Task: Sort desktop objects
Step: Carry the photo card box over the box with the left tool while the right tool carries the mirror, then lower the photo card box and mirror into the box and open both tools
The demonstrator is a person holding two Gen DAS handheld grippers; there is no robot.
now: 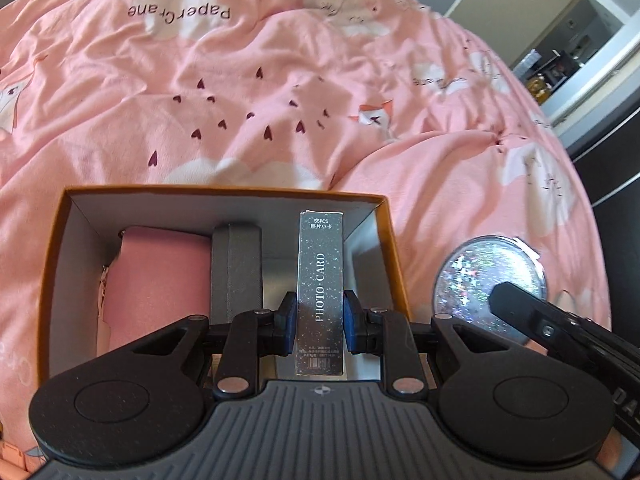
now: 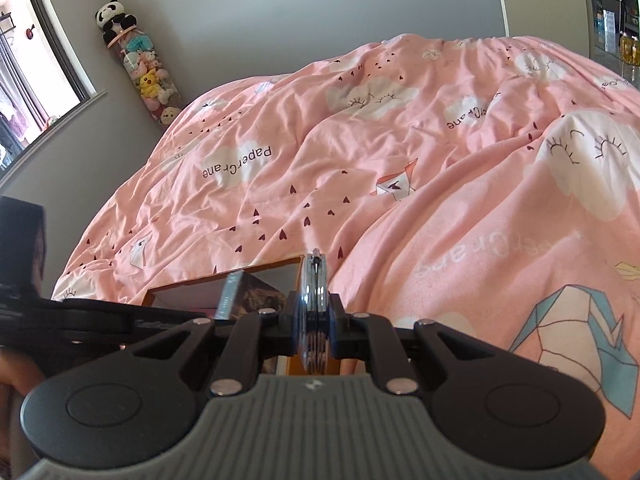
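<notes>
1. Now my left gripper (image 1: 320, 312) is clamped on the photo card box (image 1: 320, 292) over the orange box (image 1: 224, 192); I should lower it upright beside the grey case (image 1: 236, 268)
2. Right gripper (image 2: 314, 320) pinches the glitter disc (image 2: 315, 300) edge-on just outside

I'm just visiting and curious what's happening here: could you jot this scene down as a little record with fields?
setting: pink quilt on a bed
container: orange box, open, lying on the quilt
left gripper: shut on the photo card box, held over the orange box
right gripper: shut on the glitter compact, beside the orange box
already inside: pink pouch, grey case
</notes>
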